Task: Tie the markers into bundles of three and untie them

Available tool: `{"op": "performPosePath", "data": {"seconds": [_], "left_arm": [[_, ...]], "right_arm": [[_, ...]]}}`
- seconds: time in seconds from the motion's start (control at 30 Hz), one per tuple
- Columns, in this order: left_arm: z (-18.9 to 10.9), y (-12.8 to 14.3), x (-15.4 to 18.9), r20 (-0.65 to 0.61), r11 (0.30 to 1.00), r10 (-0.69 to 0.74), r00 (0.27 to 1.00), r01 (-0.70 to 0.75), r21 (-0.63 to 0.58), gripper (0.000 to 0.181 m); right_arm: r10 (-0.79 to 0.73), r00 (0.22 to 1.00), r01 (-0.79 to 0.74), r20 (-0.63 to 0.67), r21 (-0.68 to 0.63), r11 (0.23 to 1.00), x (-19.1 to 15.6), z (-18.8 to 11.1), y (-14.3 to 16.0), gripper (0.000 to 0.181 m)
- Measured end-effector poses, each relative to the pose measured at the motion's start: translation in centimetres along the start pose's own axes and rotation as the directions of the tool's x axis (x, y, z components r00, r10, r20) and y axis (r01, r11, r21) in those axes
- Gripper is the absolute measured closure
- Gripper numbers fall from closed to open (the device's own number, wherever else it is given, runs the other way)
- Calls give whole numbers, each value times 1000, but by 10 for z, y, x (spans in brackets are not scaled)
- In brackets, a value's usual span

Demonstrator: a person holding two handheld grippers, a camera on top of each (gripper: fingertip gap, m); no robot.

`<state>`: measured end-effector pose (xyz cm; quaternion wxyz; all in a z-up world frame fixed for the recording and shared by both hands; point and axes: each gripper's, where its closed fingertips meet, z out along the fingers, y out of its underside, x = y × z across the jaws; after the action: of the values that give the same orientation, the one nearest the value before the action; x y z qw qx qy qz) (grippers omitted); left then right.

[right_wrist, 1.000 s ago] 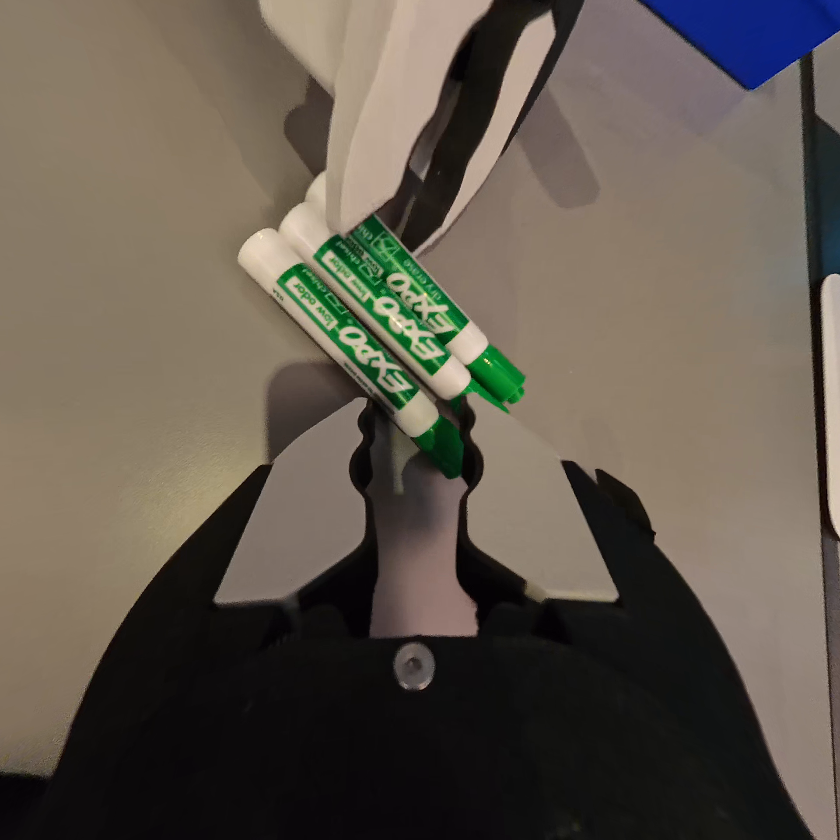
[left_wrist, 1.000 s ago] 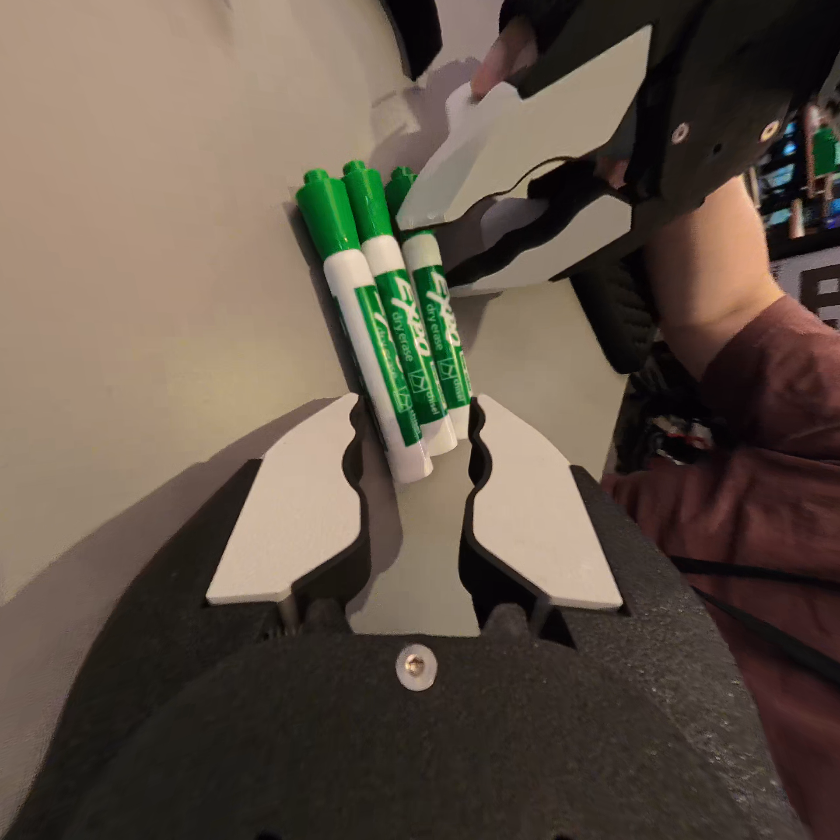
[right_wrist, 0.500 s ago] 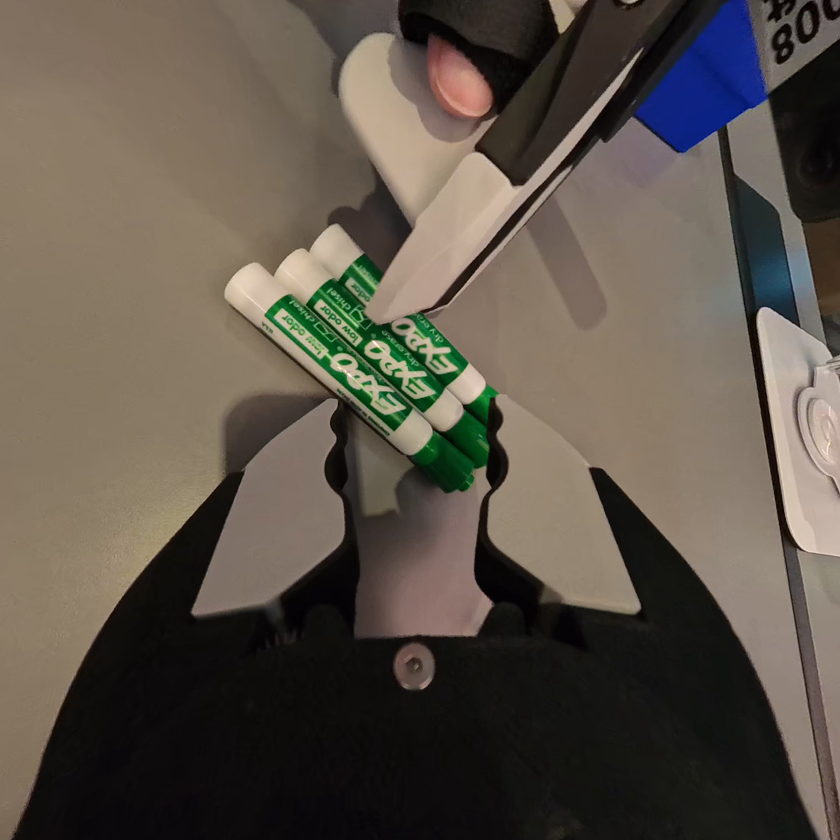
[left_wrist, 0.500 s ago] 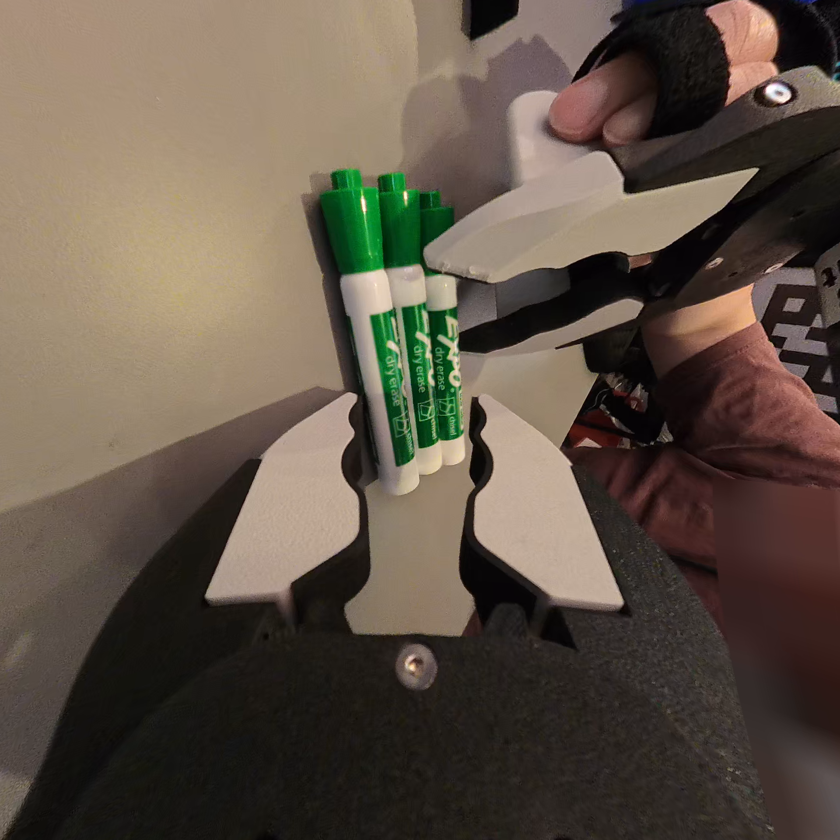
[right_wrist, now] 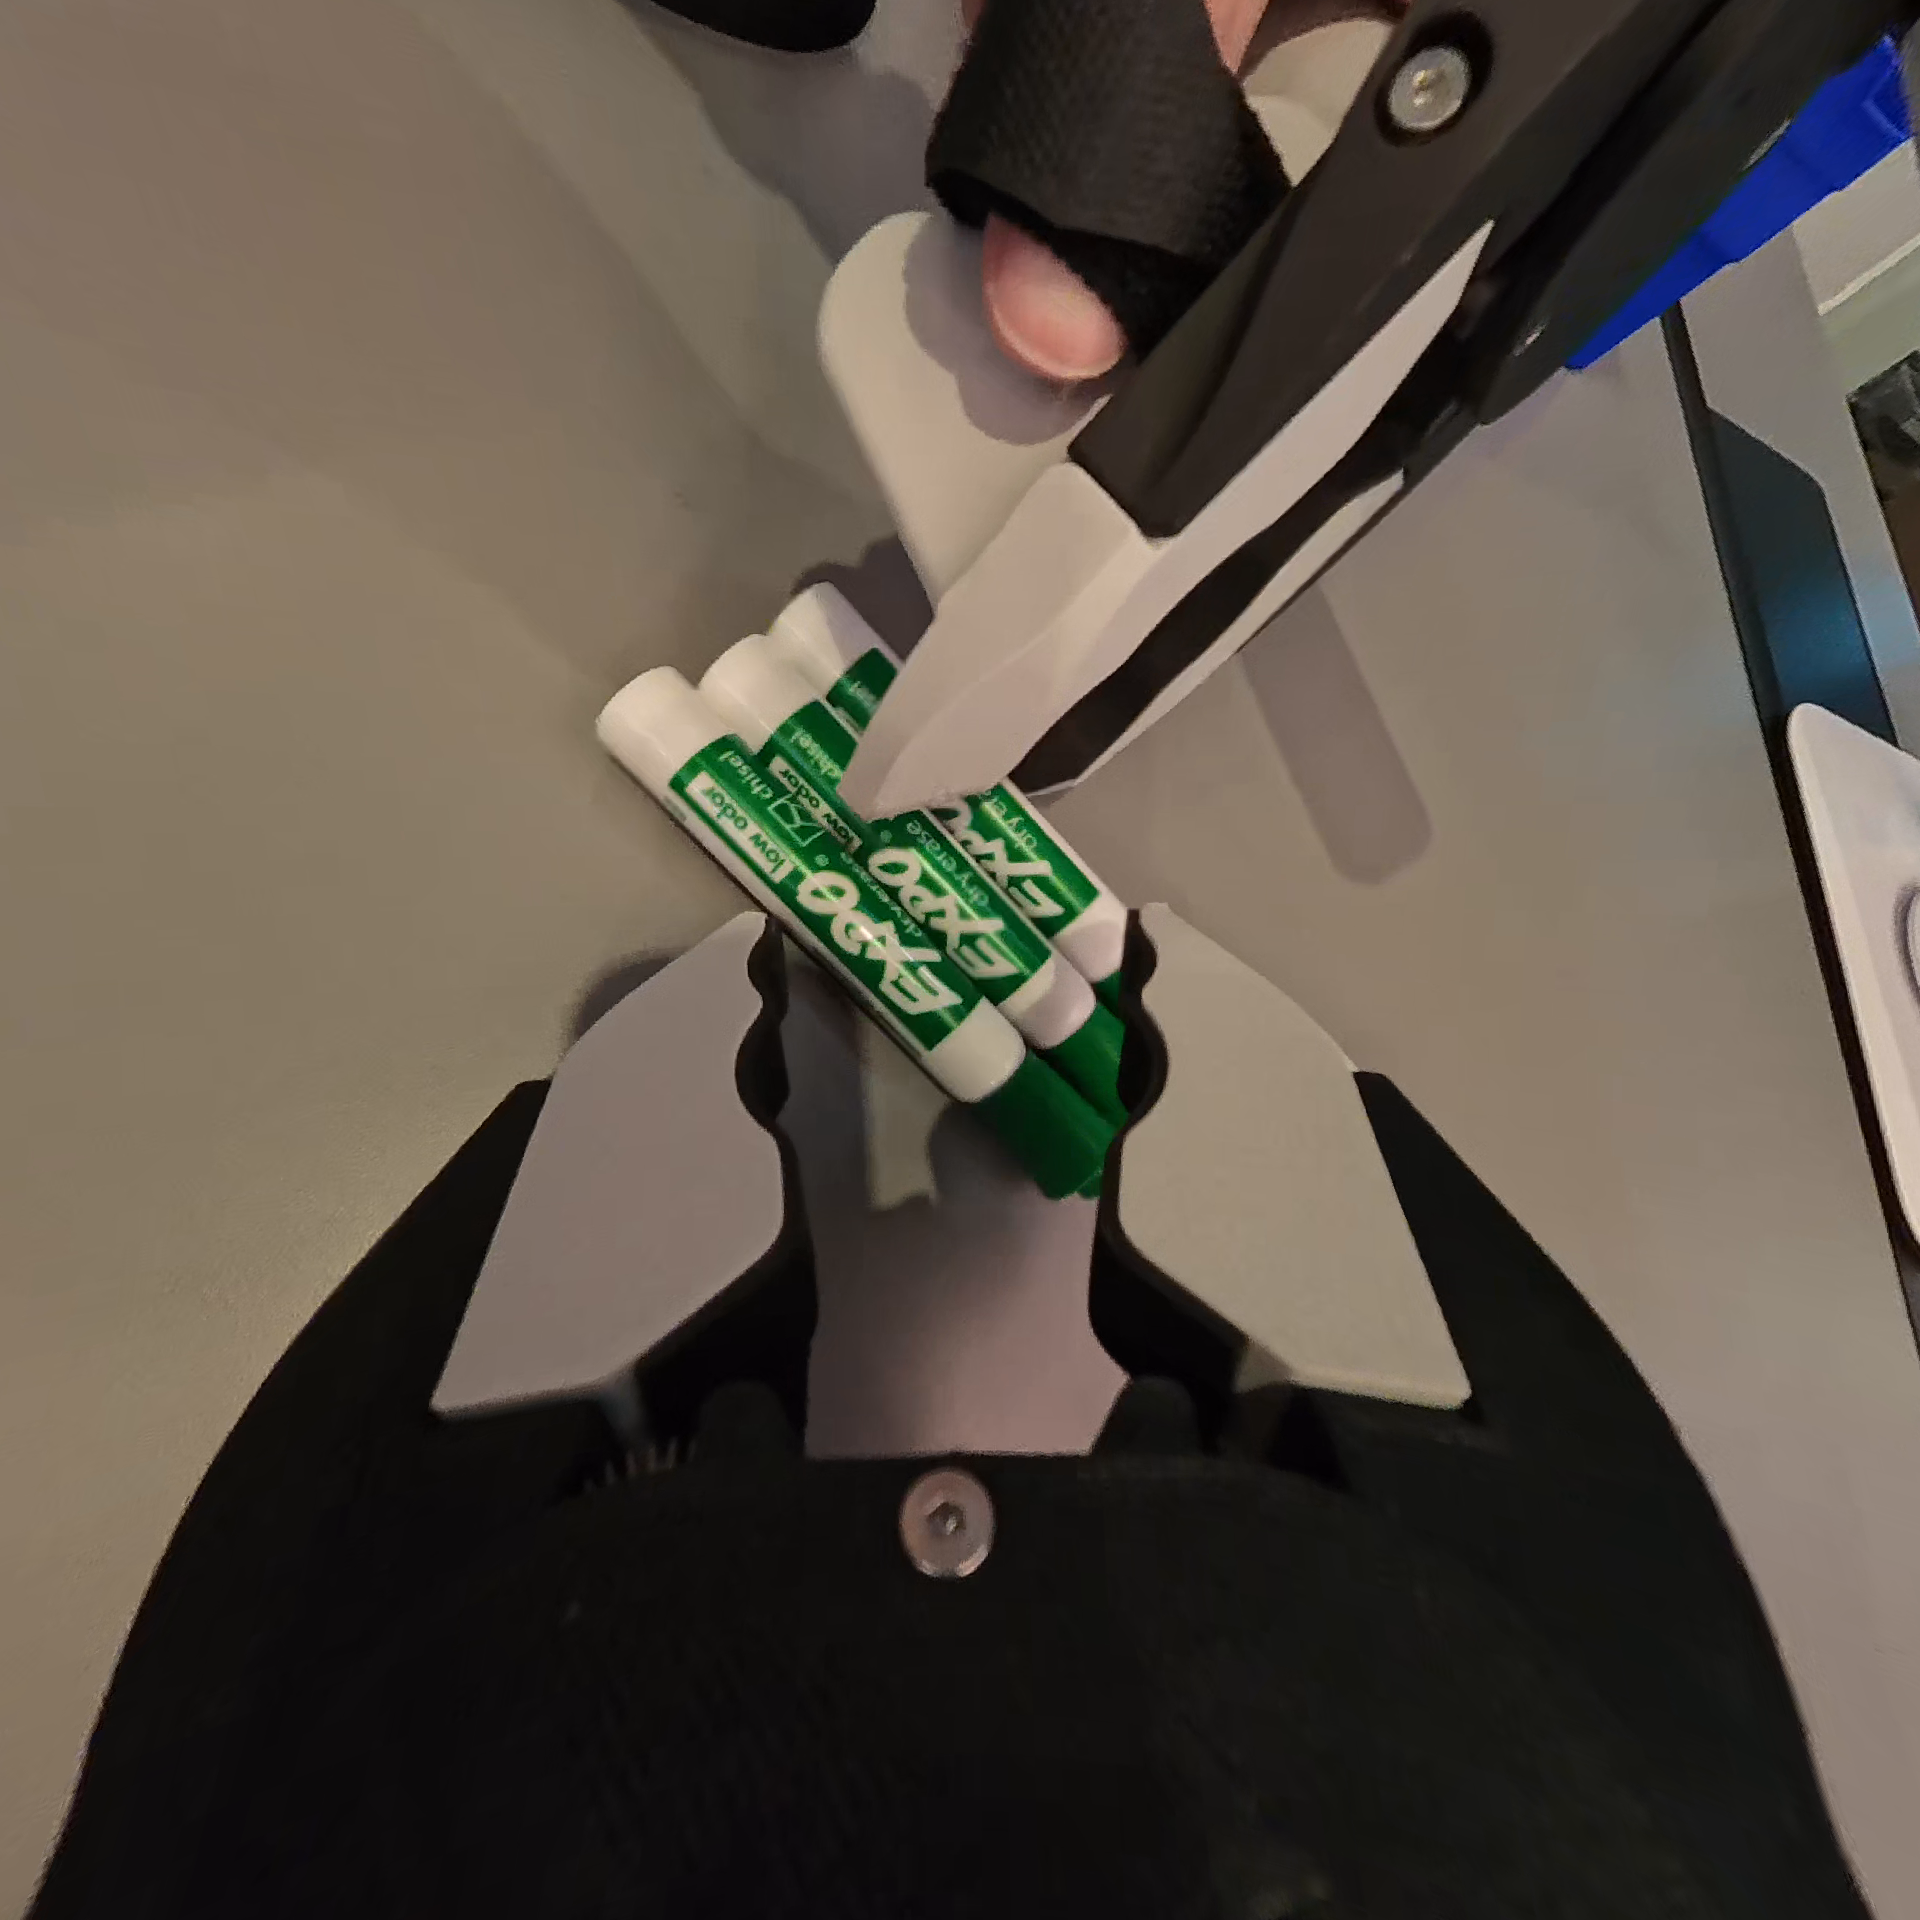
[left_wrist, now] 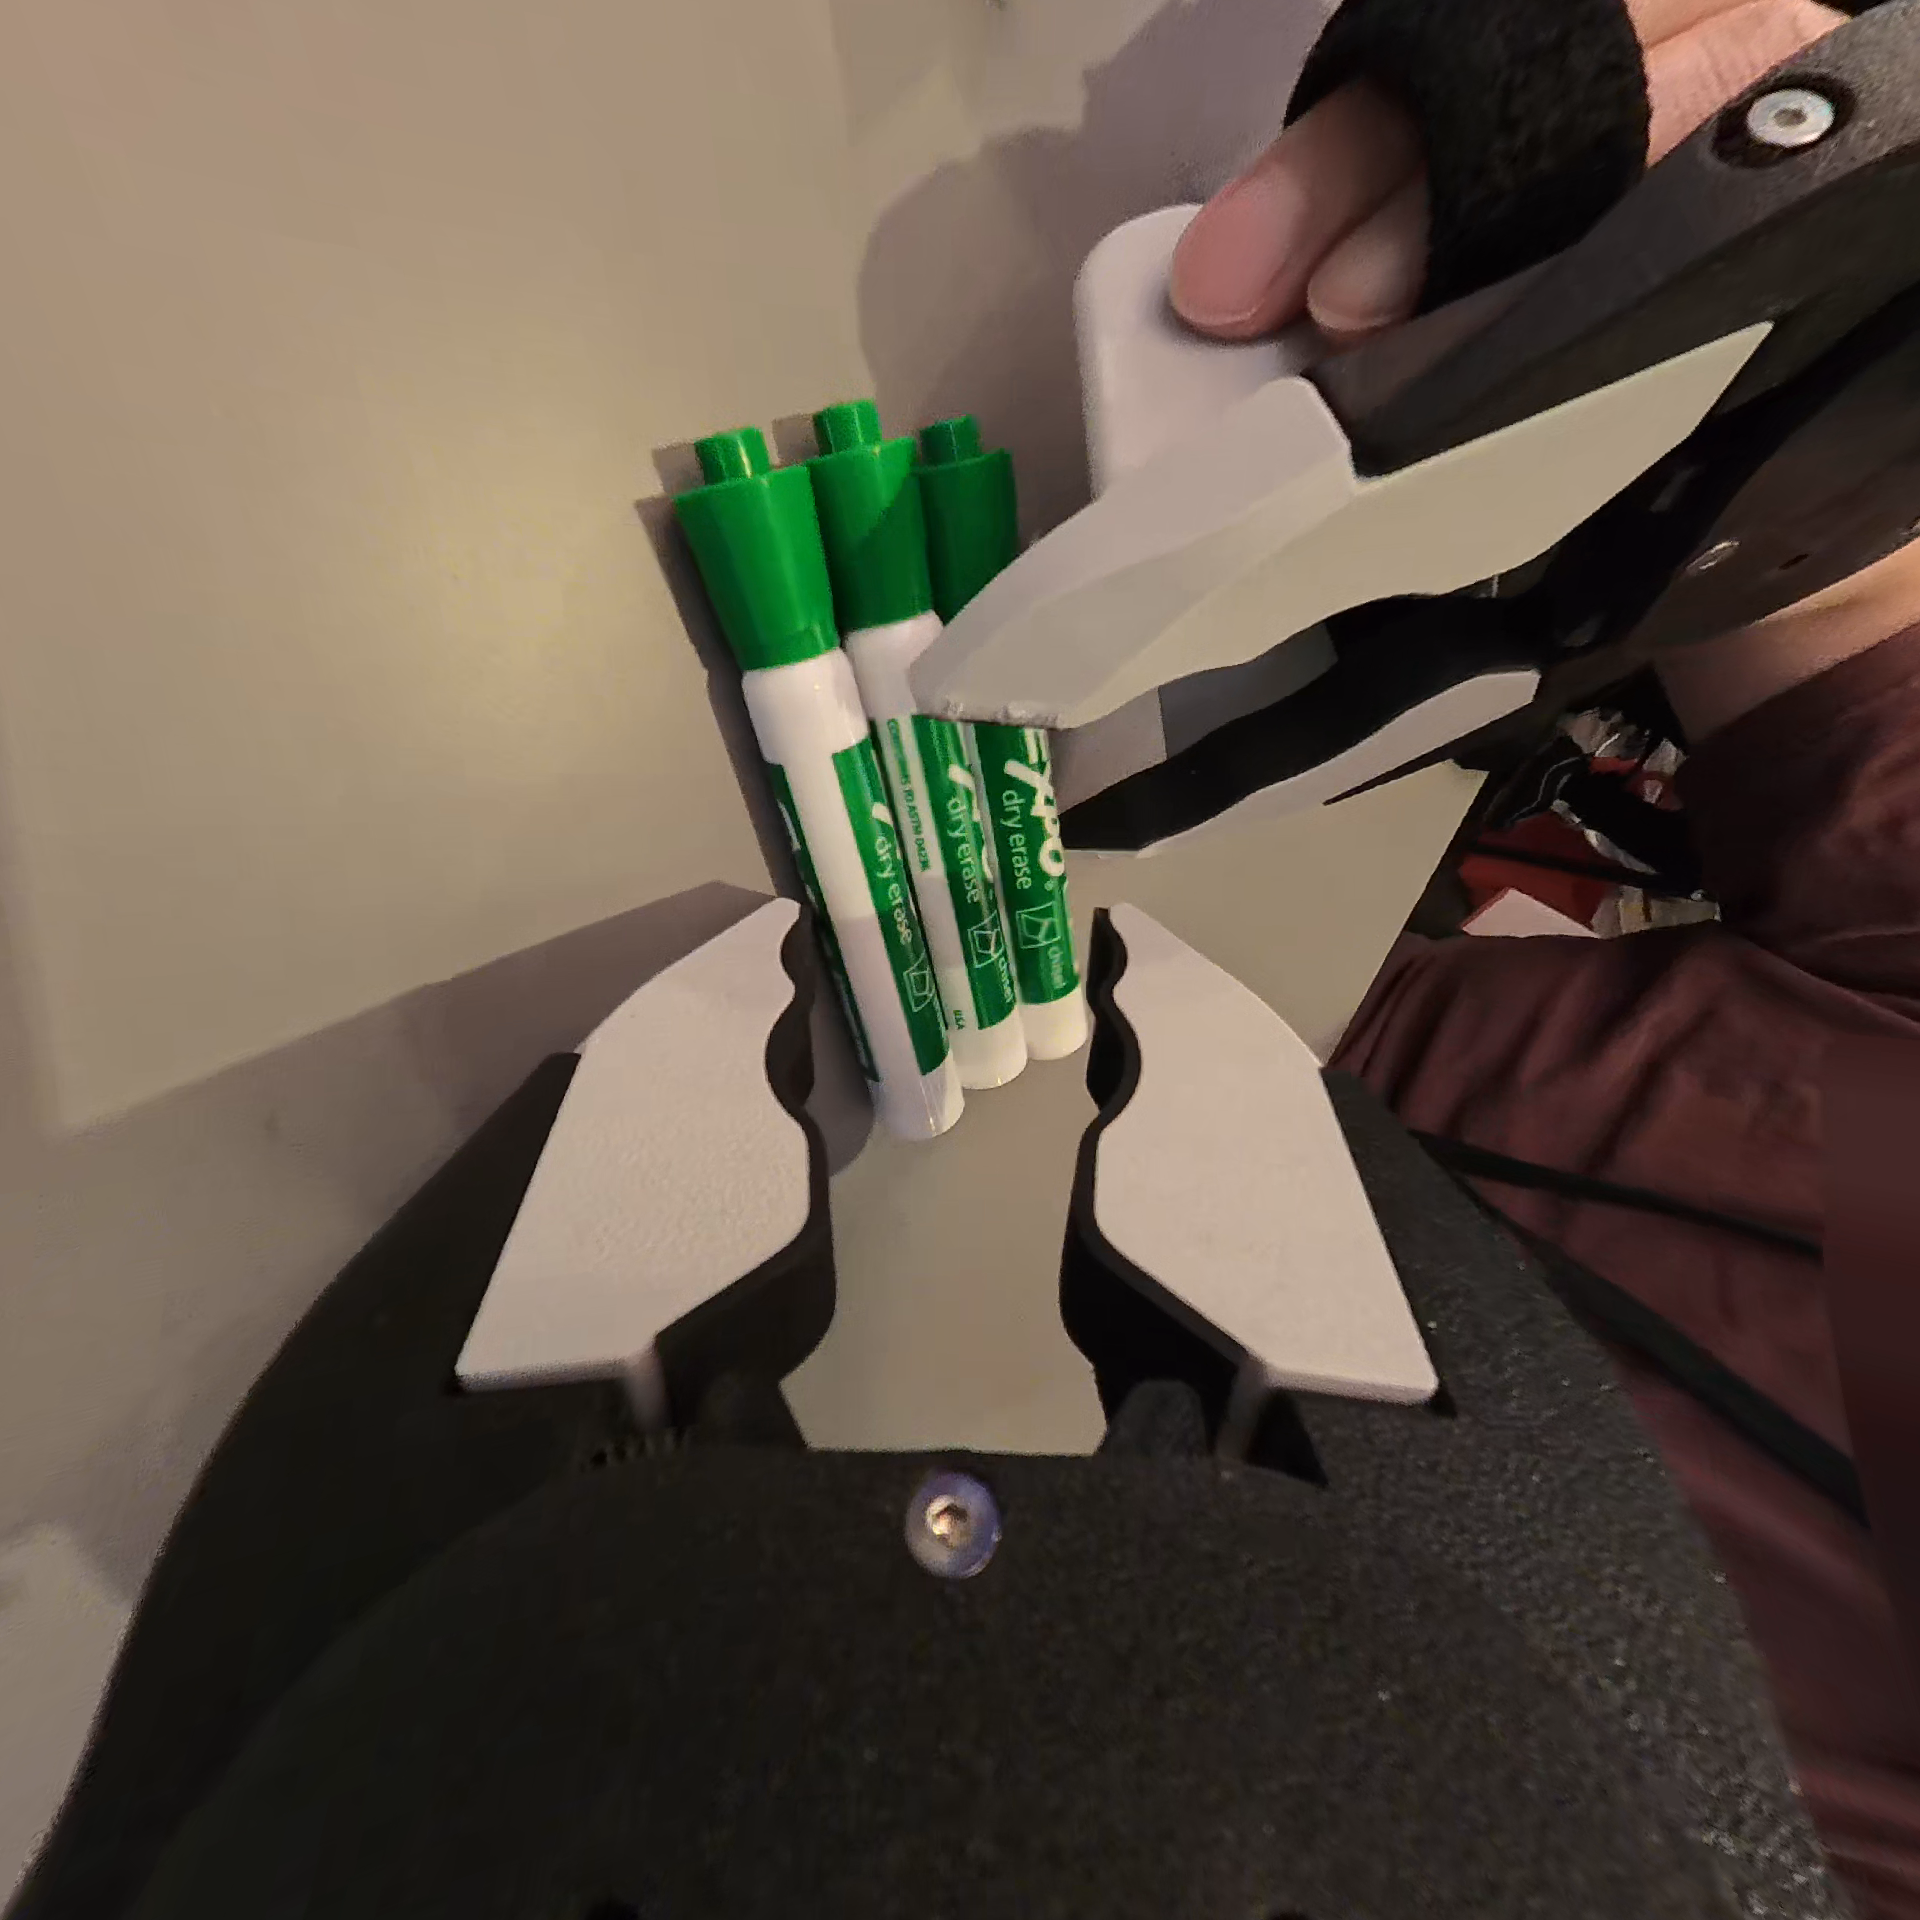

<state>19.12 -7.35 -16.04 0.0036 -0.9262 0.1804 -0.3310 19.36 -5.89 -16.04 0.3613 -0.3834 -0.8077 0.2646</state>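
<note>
Flanking Three Green Markers

Lying side by side on the grey surface (left_wrist: 312,520), the markers (left_wrist: 935,862) sit between both released claws: left claw (left_wrist: 945,971) spread around their white ends, right claw (right_wrist: 951,987) spread around their green caps.

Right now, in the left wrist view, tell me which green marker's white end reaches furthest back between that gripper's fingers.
The leftmost green marker: its white end sits lower than both neighbours' ends.
</note>
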Motion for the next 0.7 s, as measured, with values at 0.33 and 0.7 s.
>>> {"op": "performPosePath", "data": {"seconds": [0.33,0.7], "left_arm": [[9,5,9,-32,996,35,999,-38,-83,139],[12,6,5,75,956,171,982,-147,-253,144]], "right_arm": [[38,999,-38,8,9,999,4,-1,4,118],[93,996,-93,13,54,994,12,-5,8,111]]}}
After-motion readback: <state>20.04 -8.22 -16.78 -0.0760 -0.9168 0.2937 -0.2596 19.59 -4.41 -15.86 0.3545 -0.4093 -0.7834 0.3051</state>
